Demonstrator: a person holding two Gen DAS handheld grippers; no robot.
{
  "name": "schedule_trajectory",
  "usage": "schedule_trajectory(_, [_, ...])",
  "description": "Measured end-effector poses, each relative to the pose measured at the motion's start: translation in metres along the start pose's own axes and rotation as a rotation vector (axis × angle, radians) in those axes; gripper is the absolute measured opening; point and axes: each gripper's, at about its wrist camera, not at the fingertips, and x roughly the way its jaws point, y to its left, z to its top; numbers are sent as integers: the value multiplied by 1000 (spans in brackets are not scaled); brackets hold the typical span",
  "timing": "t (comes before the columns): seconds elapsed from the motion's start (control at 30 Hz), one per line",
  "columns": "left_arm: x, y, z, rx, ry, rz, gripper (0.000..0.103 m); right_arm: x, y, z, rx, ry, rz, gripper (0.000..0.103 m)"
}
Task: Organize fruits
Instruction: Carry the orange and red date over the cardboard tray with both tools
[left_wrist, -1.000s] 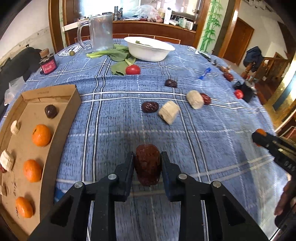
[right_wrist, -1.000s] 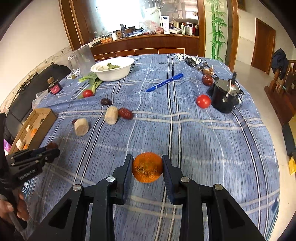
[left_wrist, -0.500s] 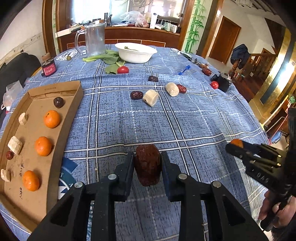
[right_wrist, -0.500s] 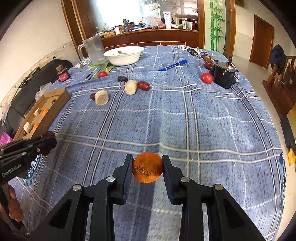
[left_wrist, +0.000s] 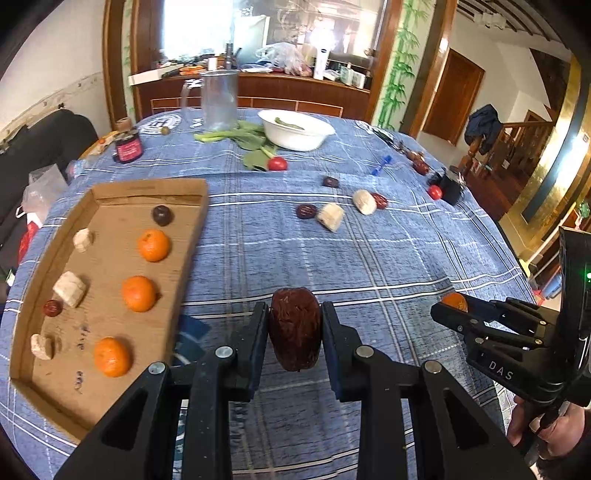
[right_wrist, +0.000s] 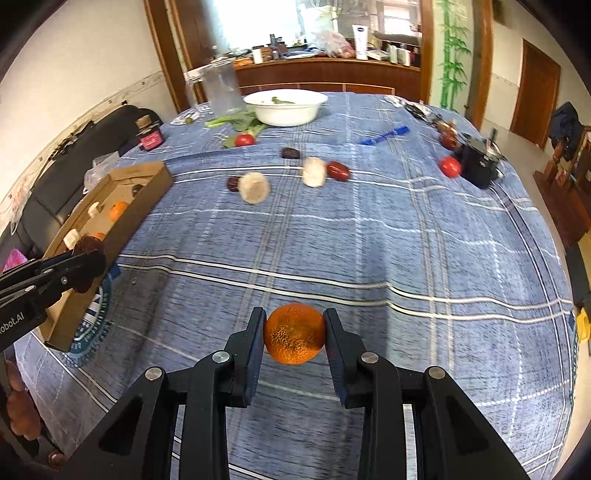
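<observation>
My left gripper (left_wrist: 294, 332) is shut on a dark red date (left_wrist: 294, 326), held above the blue checked cloth just right of the cardboard tray (left_wrist: 110, 192). The tray holds three oranges (left_wrist: 139, 293), pale chunks (left_wrist: 70, 288) and dark dates (left_wrist: 161, 215). My right gripper (right_wrist: 294, 334) is shut on an orange (right_wrist: 294, 333) above the cloth near the table's front; it also shows in the left wrist view (left_wrist: 448, 308). Loose dates (right_wrist: 338, 170) and pale chunks (right_wrist: 254, 187) lie mid-table. The tray (right_wrist: 147, 184) sits at the left in the right wrist view.
A white bowl (left_wrist: 295, 129), greens (left_wrist: 243, 136), a clear jug (left_wrist: 218, 99) and a red-labelled jar (left_wrist: 127, 147) stand at the far side. Tomatoes (right_wrist: 450, 166), a black pot (right_wrist: 480, 162) and a blue pen (right_wrist: 384, 134) lie at the right.
Both grippers have pulled back toward the table's near edge, still holding their fruit. The left gripper has come closer to the tray; more of the tray shows.
</observation>
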Motion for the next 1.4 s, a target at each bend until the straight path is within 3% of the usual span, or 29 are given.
schedule_trajectory(0.53, [-41, 111, -8, -163, -57, 139, 27, 32, 107, 41, -155, 7, 128, 34])
schedule_trajectory(0.9, [-43, 193, -32, -297, -20, 251, 27, 62, 198, 74, -291, 8, 238, 34])
schedule_trajectory(1.13, [-29, 205, -39, -301, 21, 259, 27, 96, 249, 93, -359, 34, 291, 34])
schedule_trajectory(1.4, [-15, 209, -40, -291, 42, 248, 27, 130, 276, 93, -413, 83, 301, 34])
